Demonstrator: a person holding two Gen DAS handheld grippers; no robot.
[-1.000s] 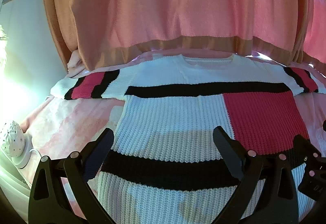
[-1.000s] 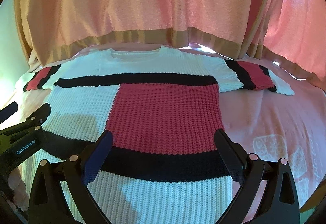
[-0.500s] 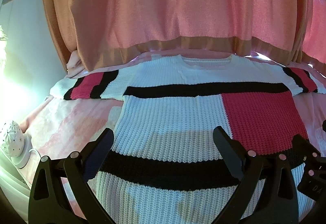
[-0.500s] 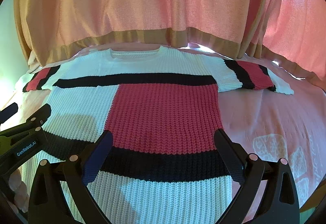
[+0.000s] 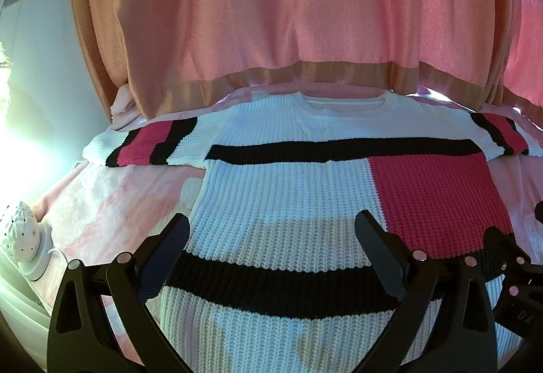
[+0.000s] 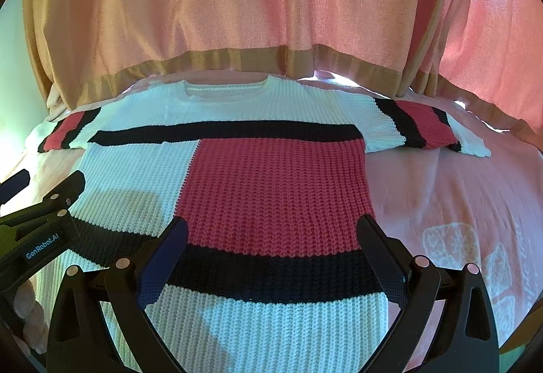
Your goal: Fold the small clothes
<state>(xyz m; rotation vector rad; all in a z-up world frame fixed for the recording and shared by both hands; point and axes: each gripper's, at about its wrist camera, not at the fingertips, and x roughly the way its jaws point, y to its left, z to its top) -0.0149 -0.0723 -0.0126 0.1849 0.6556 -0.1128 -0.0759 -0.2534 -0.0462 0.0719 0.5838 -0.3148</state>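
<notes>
A short-sleeved knit sweater (image 5: 292,200), white with black bands and a red block, lies flat and spread out on a pink bedspread (image 5: 112,203), neck hole at the far side. It also shows in the right wrist view (image 6: 271,190). My left gripper (image 5: 271,230) is open and empty, hovering above the sweater's lower left part. My right gripper (image 6: 271,234) is open and empty above the lower right part. The left gripper shows at the left edge of the right wrist view (image 6: 44,213).
Pink curtains (image 5: 288,17) hang behind the bed's far edge. A white dotted lamp-like object (image 5: 20,237) stands at the bed's left side. Bare bedspread (image 6: 448,203) lies to the right of the sweater.
Both grippers have drifted very slightly; the sweater lies as before and both grippers remain open.
</notes>
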